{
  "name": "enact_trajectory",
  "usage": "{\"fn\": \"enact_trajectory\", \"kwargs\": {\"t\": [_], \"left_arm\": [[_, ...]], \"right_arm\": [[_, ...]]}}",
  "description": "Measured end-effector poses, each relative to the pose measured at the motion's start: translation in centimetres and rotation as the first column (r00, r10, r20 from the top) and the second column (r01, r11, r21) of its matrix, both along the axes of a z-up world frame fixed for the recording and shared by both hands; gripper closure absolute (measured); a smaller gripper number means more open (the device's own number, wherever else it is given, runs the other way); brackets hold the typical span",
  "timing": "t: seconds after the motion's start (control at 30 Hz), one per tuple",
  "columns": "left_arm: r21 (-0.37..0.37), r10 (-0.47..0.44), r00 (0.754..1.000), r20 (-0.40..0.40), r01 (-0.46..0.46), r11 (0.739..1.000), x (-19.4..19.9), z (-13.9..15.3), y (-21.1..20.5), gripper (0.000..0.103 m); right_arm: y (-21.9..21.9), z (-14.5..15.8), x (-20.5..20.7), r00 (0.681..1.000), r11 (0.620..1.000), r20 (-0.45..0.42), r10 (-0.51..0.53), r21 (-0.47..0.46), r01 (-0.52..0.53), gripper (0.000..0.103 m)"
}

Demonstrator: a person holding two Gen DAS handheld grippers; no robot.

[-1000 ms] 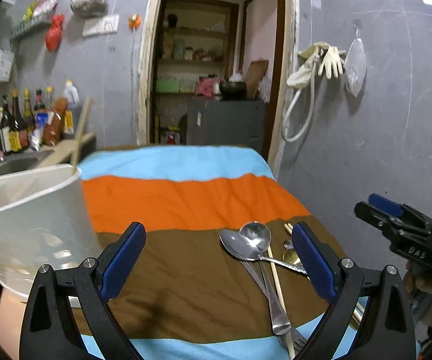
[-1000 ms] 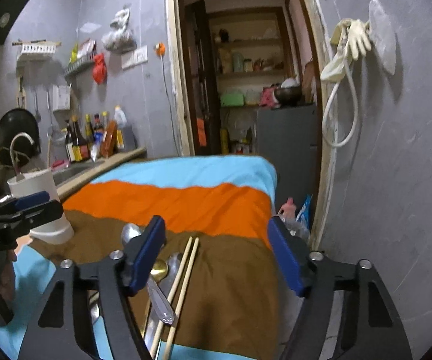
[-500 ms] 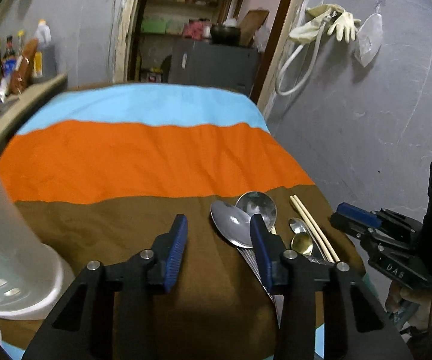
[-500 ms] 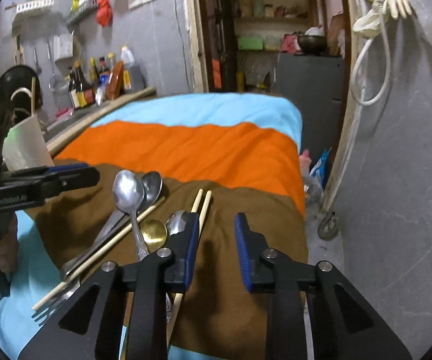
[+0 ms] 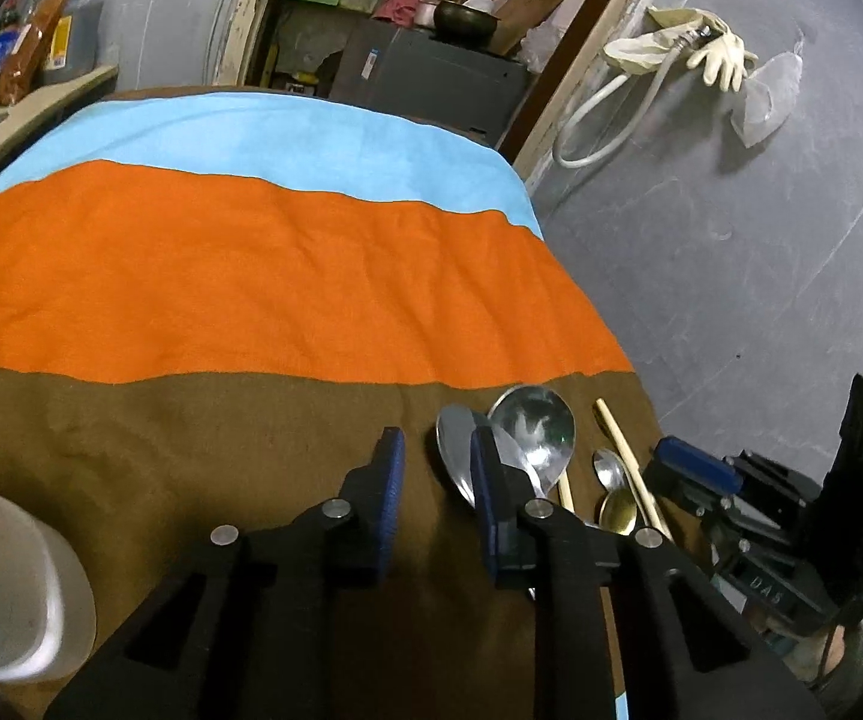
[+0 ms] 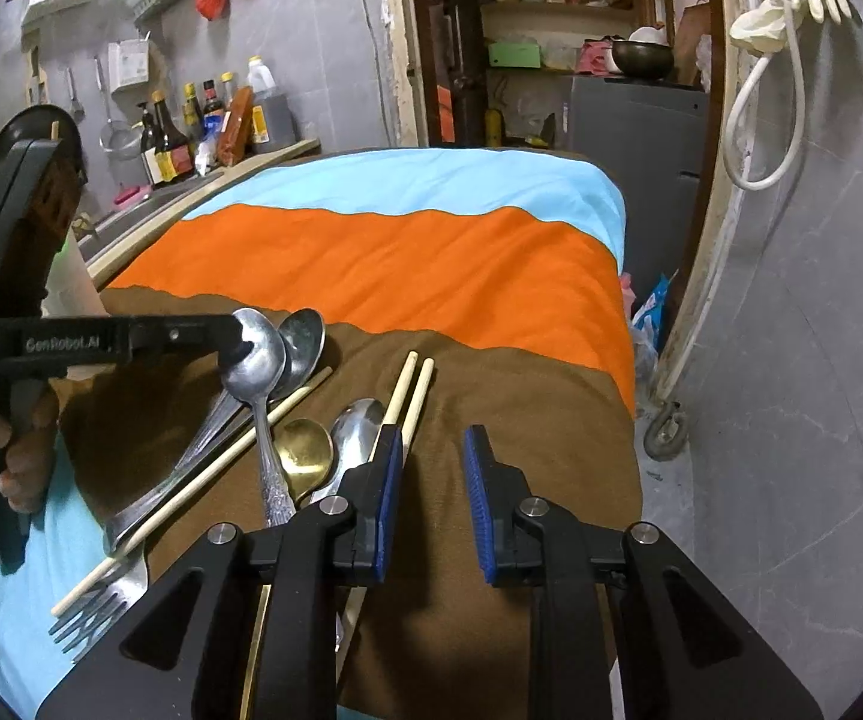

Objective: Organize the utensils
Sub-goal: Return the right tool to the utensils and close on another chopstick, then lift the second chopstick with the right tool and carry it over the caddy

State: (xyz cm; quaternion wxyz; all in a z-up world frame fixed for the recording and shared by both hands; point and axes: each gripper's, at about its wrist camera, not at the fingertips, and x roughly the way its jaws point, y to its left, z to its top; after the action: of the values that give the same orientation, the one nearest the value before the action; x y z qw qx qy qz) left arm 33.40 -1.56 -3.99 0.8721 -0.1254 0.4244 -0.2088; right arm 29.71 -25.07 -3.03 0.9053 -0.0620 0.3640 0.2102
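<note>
- Steel spoons, a fork, a gold spoon and wooden chopsticks: heaped on the brown band of the striped cloth over the counter, just right of the left gripper and just left of the right gripper.
- Probably light and stiff, and slick where steel. Likely to slide out of a loose pinch and to drag crossed neighbours along.
- Best taken across a handle near mid-length, not on a rounded bowl. Chopsticks thin and apt to roll, so better pinched as a pair.
- Left gripper: closing, jaws a narrow gap apart, only bare cloth between them. Right-hand finger over the edge of the topmost spoon's bowl, contact uncertain.
- Right gripper: jaws narrowly apart, holding nothing, bare cloth between. Left-hand finger in front of the paired chopsticks, touching or not impossible to tell.
- White container well left of the left gripper, likely the place for sorting into.
</note>
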Motion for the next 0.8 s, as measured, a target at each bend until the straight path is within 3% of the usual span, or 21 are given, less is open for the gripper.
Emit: {"fn": "enact_trajectory", "kwargs": {"t": [0.2, 0.5, 0.67, 0.77, 0.8], "left_arm": [[-0.037, -0.023, 1.0, -0.021, 0.022, 0.999, 0.6, -0.2, 0.3, 0.098], [-0.063, -0.022, 1.0, 0.014, 0.023, 0.998, 0.4, 0.3, 0.5, 0.1], [-0.048, -0.03, 0.997, 0.07, 0.033, 0.998, -0.4, 1.1, 0.1, 0.101], [-0.022, -0.034, 0.992, 0.118, 0.037, 0.999, -1.0, 1.7, -0.5, 0.101], [-0.013, -0.035, 0.991, 0.133, 0.037, 0.999, -1.1, 1.9, -0.7, 0.101]], "right_arm": [[0.2, -0.1, 0.2, 1.0, 1.0, 0.002, 0.009, -0.013, -0.009, 0.084], [1.2, -0.3, 1.1, 0.999, 0.998, -0.034, 0.022, -0.053, -0.023, 0.084], [1.4, -0.5, 3.4, 0.992, 1.0, -0.128, 0.012, 0.008, -0.011, 0.081], [1.5, -0.6, 4.2, 0.988, 0.999, -0.156, 0.009, 0.033, -0.004, 0.086], [1.5, -0.6, 4.3, 0.987, 0.999, -0.162, 0.008, 0.045, -0.001, 0.094]]}}
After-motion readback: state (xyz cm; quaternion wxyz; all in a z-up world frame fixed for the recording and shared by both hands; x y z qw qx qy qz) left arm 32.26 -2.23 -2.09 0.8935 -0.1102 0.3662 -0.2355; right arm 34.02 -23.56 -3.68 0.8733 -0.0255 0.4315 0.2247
